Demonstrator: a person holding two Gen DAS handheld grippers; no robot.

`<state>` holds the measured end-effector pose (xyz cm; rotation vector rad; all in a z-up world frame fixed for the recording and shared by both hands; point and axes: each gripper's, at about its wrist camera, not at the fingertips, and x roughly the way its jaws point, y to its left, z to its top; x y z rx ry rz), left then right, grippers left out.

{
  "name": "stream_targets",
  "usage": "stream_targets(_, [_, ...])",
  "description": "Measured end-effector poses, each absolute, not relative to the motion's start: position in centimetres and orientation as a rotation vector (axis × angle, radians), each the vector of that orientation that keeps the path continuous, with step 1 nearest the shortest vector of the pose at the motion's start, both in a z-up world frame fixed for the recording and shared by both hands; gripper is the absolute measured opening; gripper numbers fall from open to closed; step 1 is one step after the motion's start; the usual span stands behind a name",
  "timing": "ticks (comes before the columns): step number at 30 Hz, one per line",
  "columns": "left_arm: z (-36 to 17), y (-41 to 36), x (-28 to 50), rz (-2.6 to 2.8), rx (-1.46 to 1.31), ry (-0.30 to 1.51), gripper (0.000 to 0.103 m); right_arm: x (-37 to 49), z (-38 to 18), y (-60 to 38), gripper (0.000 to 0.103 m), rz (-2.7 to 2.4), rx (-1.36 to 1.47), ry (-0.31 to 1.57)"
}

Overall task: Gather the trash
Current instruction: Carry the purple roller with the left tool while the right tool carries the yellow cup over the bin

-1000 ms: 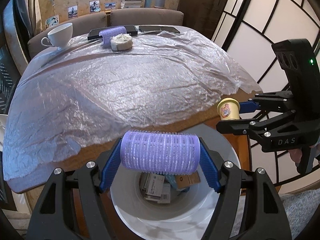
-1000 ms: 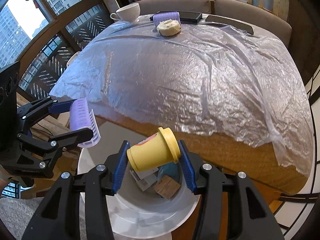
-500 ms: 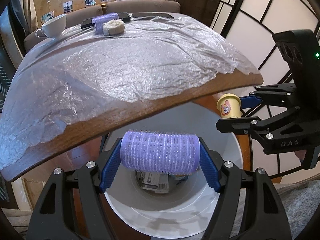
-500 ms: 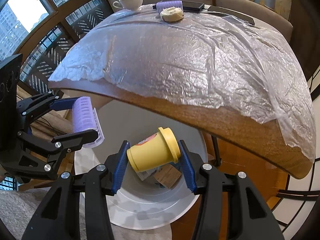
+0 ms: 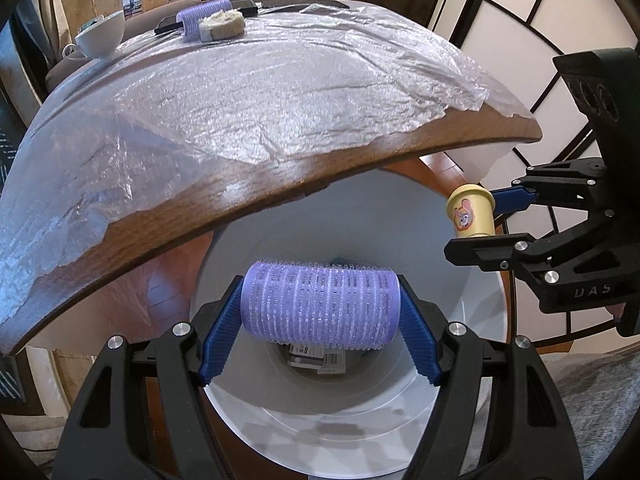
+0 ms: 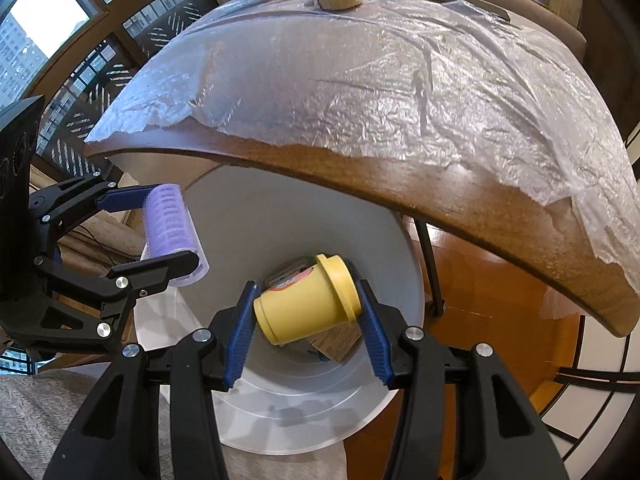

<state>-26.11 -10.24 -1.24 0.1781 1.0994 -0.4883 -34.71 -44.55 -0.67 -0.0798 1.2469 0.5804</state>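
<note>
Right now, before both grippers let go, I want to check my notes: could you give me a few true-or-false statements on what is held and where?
1. The left gripper clamps a purple hair roller. True.
2. The right gripper is empty. False: it holds a yellow cup.
3. Both items hang over the white bin. True.
4. The table holds nothing. False: a white teacup stands there.

right claw (image 6: 306,322) gripping yellow cup (image 6: 304,308), white bin (image 6: 280,404) below
</note>
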Motion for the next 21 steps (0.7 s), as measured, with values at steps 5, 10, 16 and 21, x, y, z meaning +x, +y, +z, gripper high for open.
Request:
stream_targets(5, [-2.1, -10.2, -26.0, -0.477, 0.185, 1.116, 0.073, -34.7, -1.5, -44.2, 0.049, 0.580, -0.089, 1.264])
stream_targets(10, [-2.9, -10.2, -26.0, -0.466, 0.194, 1.134, 0.073, -34.7, -2.6, -43.9, 0.049, 0.581, -0.099, 1.285])
stream_targets(16, [-3.9, -10.1, -25.8, -0.453, 0.193, 1.154, 0.073, -34.6, -3.7, -43.4, 0.049, 0.583, -0.111, 1.308])
stream_targets(21, [-4.6, -10.3, -25.5, -0.446, 0.200, 1.163, 0.073, -34.6, -4.7, -42.9, 0.049, 0.583, -0.127, 1.322])
